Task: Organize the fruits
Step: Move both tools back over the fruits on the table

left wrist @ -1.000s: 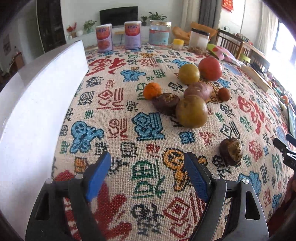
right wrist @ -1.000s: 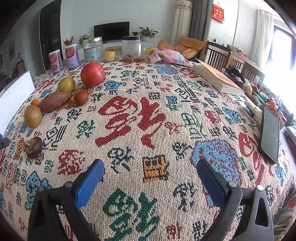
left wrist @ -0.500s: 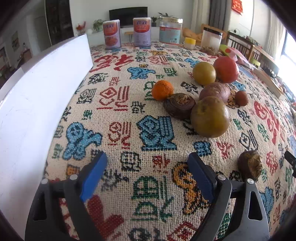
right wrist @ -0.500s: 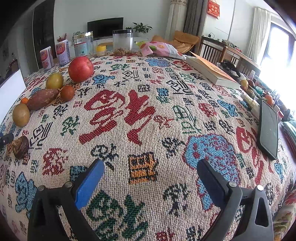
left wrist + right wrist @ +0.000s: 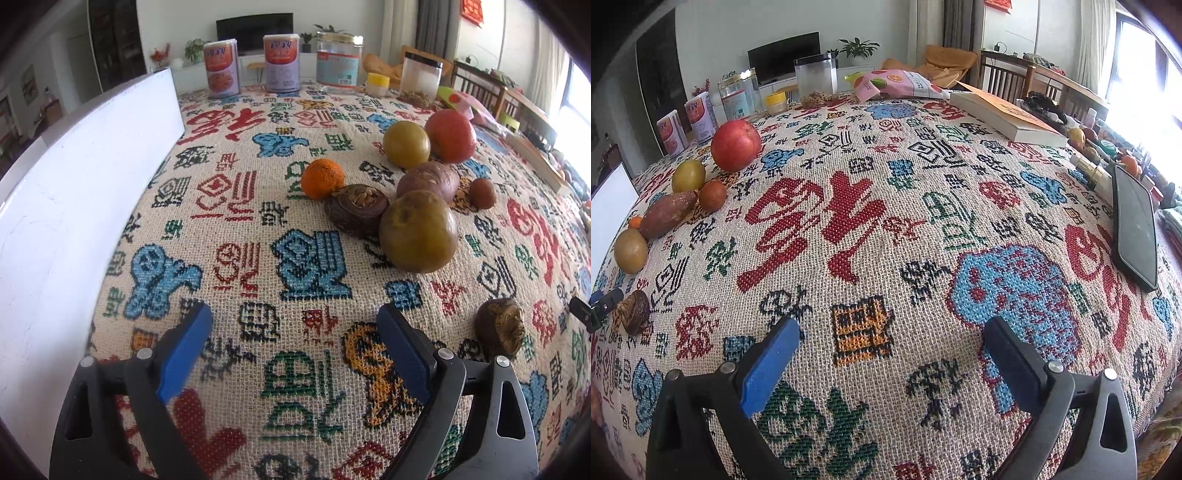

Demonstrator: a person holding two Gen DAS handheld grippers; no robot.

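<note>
Fruits, loose on patterned woven tablecloth [image 5: 303, 258]: nearest, dark brown knobbly corm [image 5: 499, 326], just right of left gripper [image 5: 295, 350], far left of right gripper [image 5: 892, 354]. Both jaws wide, empty. Left hand nearer. Large green-yellow round fruit [image 5: 417, 230] ahead-right.

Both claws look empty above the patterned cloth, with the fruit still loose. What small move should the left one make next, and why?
Probably ease the left claw forward and to the right, toward the big round greenish-brown fruit. The claw's jaws stand open with nothing between them, and that fruit is the large one nearest ahead, in the cluster on the woven patterned tablecloth. The small dark brown knobbly fruit lies closer, off to the right.
</note>
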